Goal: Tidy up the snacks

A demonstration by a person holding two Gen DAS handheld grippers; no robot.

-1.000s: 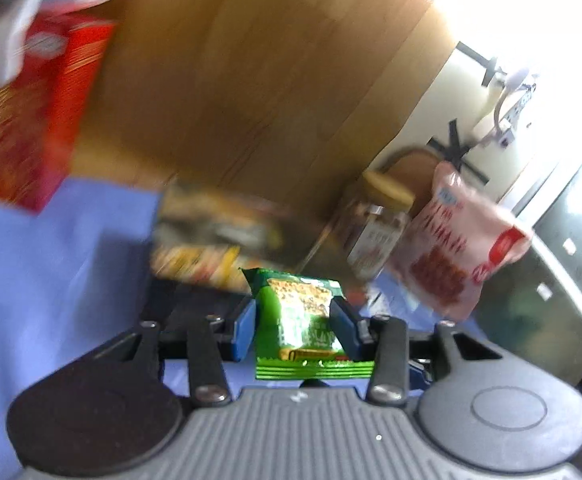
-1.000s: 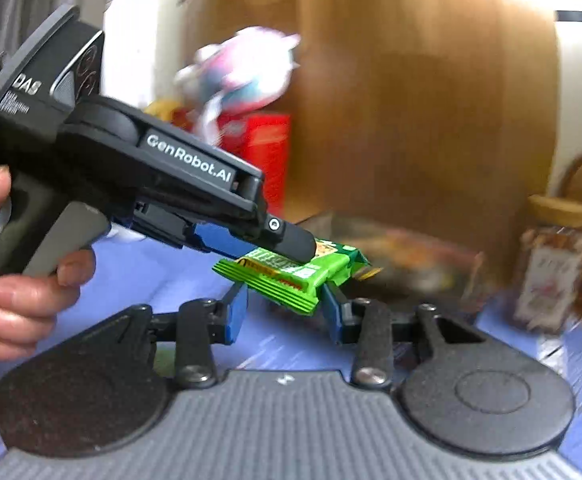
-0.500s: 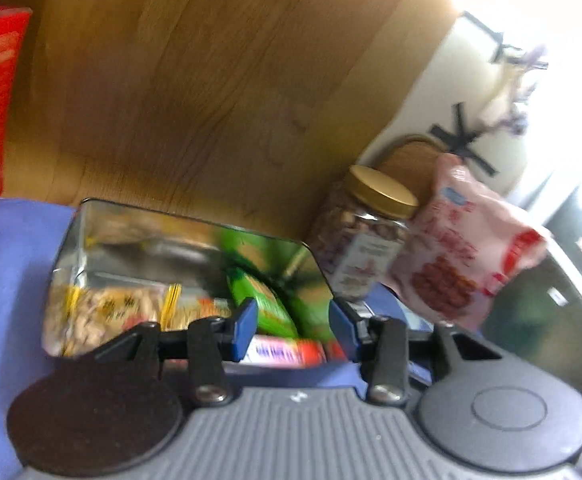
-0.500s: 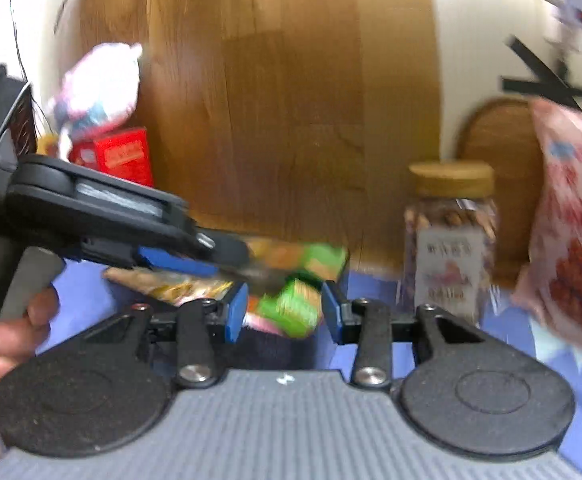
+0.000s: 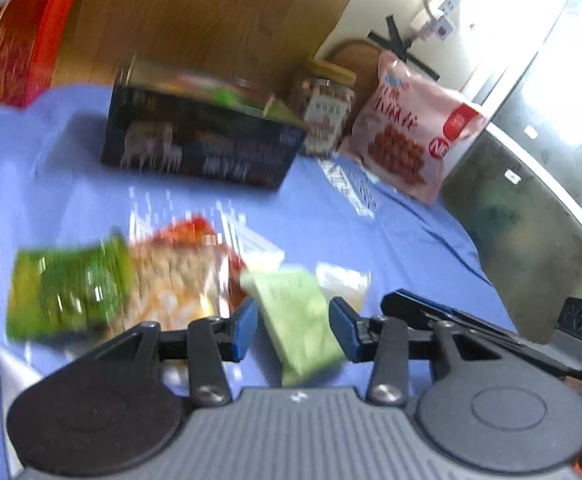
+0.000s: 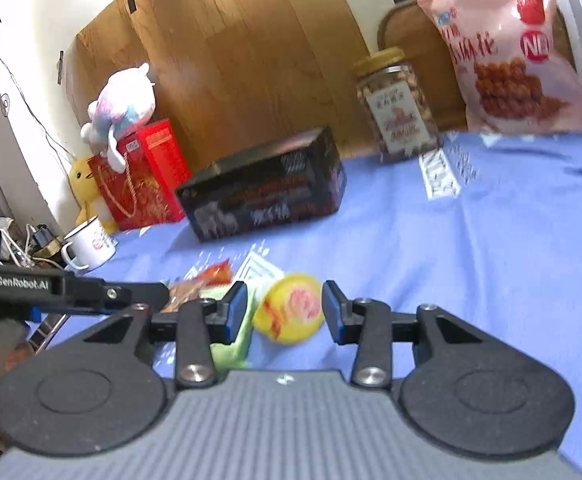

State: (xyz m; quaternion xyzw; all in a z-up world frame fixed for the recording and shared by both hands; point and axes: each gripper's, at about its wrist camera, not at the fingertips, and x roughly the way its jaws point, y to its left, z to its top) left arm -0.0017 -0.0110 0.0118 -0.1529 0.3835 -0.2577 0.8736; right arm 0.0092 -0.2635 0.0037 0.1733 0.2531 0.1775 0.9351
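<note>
Both claws are held apart and empty: the left claw (image 5: 293,322) is aligned over the pale green packet (image 5: 297,318), the right claw (image 6: 284,312) over the yellow round snack (image 6: 290,308) on the surface (image 6: 471,240); closure, then transfer to the dark tin (image 6: 267,184), is judged next

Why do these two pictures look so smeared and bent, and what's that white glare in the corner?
Left wrist view: motion blur smears the green packet and black box; window light washes out the top right corner. Right wrist view: sharper at the back, where the jar and pink bag read clearly, but the yellow snack is blurred. Both views bulge from the fisheye lens.
</note>
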